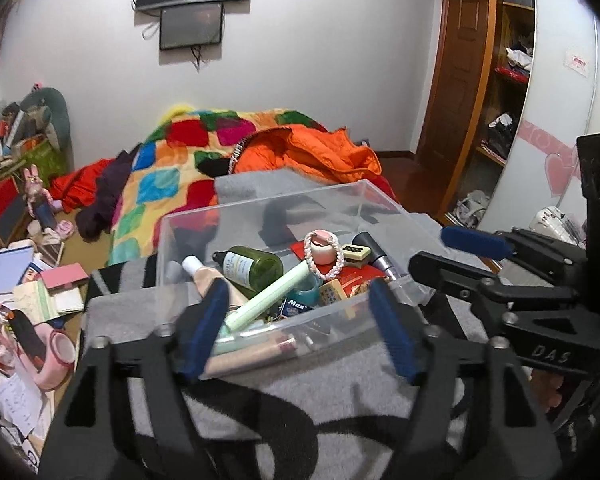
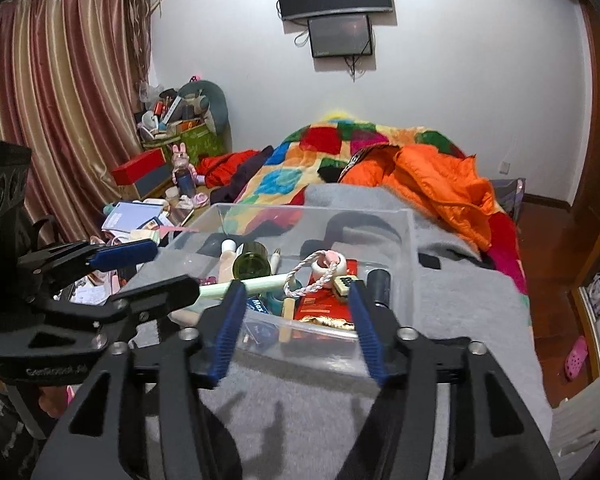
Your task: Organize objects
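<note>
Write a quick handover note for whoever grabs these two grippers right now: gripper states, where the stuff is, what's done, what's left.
Left hand-held gripper: open, empty, at the near wall of the clear bin.
Right hand-held gripper: open, empty, at the same wall.
Bin sits on the grey blanket on the bed.
Done: green bottle, pale green tube, braided ring and red packet lie in the bin.
Left: clutter beside the bed; whether it belongs to the job is unclear.

Both cameras sit close behind their jaws, tilted downward across a clear plastic box (image 1: 260, 216) on the bed's grey blanket (image 1: 300, 376). The left view looks from the box's left, the right from its right; both share the box (image 2: 316, 220), bed and television wall (image 2: 460, 80).
</note>
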The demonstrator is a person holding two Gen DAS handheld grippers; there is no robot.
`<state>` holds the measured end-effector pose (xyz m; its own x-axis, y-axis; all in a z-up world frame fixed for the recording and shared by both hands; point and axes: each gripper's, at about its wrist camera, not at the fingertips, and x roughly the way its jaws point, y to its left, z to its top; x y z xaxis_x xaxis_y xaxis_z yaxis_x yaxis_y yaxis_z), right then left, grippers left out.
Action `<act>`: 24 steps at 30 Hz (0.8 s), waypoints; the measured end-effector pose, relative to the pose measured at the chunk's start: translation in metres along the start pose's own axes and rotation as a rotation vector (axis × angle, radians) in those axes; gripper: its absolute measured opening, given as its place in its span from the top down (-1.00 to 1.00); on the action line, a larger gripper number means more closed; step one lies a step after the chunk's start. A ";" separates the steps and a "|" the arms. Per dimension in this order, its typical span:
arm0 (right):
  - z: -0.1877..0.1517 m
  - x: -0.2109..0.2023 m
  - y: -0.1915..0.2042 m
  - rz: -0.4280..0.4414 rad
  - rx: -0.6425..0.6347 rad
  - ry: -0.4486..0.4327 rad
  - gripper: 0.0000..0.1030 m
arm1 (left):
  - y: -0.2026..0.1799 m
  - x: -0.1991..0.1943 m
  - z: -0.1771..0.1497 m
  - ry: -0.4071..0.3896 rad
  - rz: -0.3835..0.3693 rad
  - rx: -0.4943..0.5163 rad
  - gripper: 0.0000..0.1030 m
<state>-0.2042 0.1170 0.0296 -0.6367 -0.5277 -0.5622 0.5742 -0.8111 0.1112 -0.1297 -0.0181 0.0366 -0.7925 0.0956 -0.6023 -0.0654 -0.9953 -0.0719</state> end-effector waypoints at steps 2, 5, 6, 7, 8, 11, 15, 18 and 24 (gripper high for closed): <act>-0.002 -0.008 0.001 -0.009 0.002 -0.013 -0.20 | -0.001 -0.008 -0.005 -0.015 0.005 -0.004 -0.70; -0.006 -0.018 0.001 -0.021 0.007 -0.028 -0.42 | -0.003 -0.017 -0.011 -0.029 0.014 -0.006 -0.83; -0.008 -0.021 0.002 -0.030 0.006 -0.031 -0.45 | -0.003 -0.018 -0.014 -0.030 0.017 -0.005 -0.86; -0.010 -0.024 0.003 -0.035 0.006 -0.031 -0.48 | -0.004 -0.020 -0.017 -0.032 0.020 -0.005 -0.88; -0.012 -0.025 0.003 -0.039 0.006 -0.030 -0.49 | -0.005 -0.021 -0.020 -0.033 0.023 -0.005 -0.88; -0.020 -0.030 0.004 -0.044 0.016 -0.023 -0.51 | -0.006 -0.023 -0.028 -0.026 0.028 -0.014 -0.88; -0.031 -0.038 0.007 -0.049 0.019 -0.016 -0.52 | -0.004 -0.026 -0.039 -0.014 0.024 -0.041 -0.88; -0.035 -0.042 0.009 -0.050 0.015 -0.011 -0.53 | -0.004 -0.028 -0.045 -0.008 0.028 -0.046 -0.88; -0.039 -0.046 0.010 -0.051 0.007 -0.013 -0.53 | -0.003 -0.033 -0.050 -0.007 0.033 -0.050 -0.88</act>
<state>-0.1492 0.1423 0.0247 -0.6713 -0.4890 -0.5570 0.5374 -0.8387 0.0887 -0.0730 -0.0170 0.0176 -0.7977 0.0620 -0.5999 -0.0084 -0.9957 -0.0918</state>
